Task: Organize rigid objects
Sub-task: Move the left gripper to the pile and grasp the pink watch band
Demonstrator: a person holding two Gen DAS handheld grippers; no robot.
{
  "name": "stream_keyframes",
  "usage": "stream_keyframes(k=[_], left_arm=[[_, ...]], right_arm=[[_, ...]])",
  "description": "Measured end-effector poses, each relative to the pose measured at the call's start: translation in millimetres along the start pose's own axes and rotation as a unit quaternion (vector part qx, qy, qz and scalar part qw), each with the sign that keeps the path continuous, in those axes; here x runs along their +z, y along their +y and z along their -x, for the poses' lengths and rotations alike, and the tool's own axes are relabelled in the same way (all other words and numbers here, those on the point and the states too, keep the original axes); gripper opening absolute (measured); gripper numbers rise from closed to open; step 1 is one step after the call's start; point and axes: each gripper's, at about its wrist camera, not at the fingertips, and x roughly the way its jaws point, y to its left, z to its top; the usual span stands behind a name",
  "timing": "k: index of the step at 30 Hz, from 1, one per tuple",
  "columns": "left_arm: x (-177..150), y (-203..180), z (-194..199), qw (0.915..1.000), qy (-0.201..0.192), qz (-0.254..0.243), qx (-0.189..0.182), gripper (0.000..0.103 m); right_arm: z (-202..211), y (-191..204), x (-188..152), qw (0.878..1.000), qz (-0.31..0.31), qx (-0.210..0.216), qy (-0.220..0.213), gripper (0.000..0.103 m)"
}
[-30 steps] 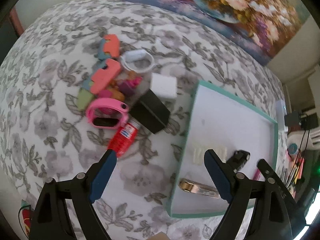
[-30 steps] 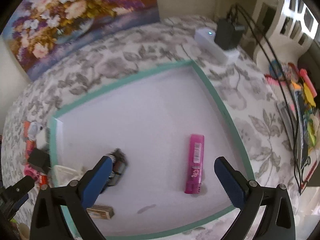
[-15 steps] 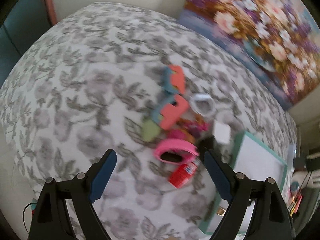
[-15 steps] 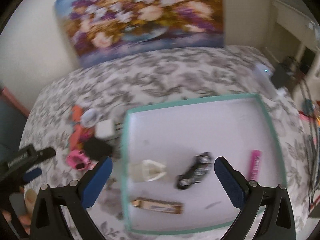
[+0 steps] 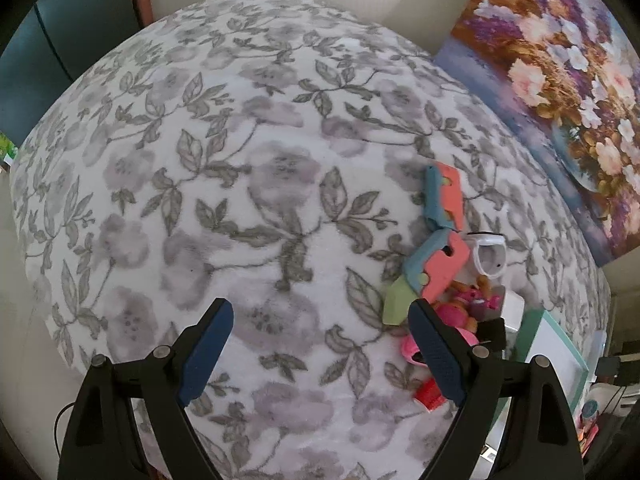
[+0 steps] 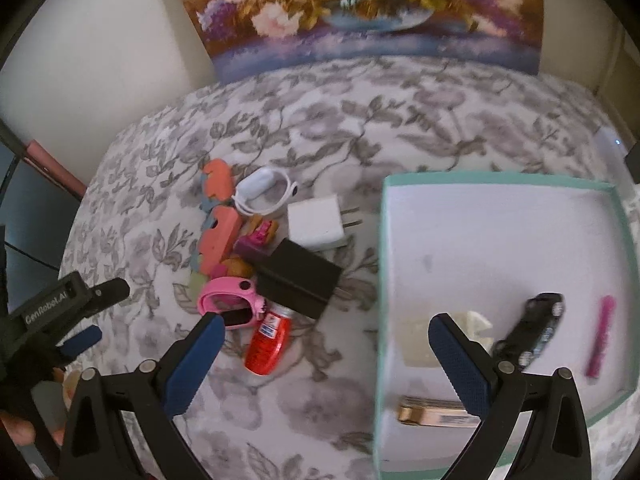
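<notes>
The bench [image 6: 400, 128], covered in a grey floral cloth, fills both views, with a flower painting [image 6: 360, 8] leaning against the wall at its far edge. A teal-rimmed tray [image 6: 384, 240] lies under and beyond the right tongs' [image 6: 326, 364] right finger; inside it sit a black toy car [image 6: 536, 328] just past that finger, a pink lighter [image 6: 600, 336] further right, a cream plastic piece [image 6: 420, 340] between the fingers, and a gold-capped tube [image 6: 424, 414] close below it.

The loose pile lies ahead of the right tongs' left finger: a black charger [image 6: 296, 276], a white charger [image 6: 316, 226], coral foam puzzle pieces [image 6: 218, 232], a white bracelet [image 6: 264, 194], a pink watch [image 6: 228, 300] touching that fingertip in the view, and a small red bottle [image 6: 266, 340] between the fingers.

Both tongs are released, spread wide with nothing gripped. The left tongs [image 5: 320, 354] hang over bare cloth, the pile just beyond their right finger; from the right wrist they appear at the far left edge [image 6: 80, 320].
</notes>
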Motion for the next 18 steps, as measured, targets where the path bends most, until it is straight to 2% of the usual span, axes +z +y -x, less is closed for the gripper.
stream_keyframes(k=[4,11,18], left_arm=[[0.3,-10.1,-10.3,0.9998,0.013,-0.012,-0.008,0.09],[-6.3,-41.0,-31.5,0.9974,0.032,-0.064,-0.01,0.09],[-12.3,-60.0,-42.5,0.9961,0.032,-0.081,-0.017,0.09]], right_arm=[[-8.2,-0.7,12.3,1.0,-0.022,-0.004,0.002,0.103],[-16.0,-9.1,35.6,0.998,-0.069,-0.008,0.005,0.103],[-28.3,-13.7,45.8,0.997,-0.074,-0.022,0.022,0.103]])
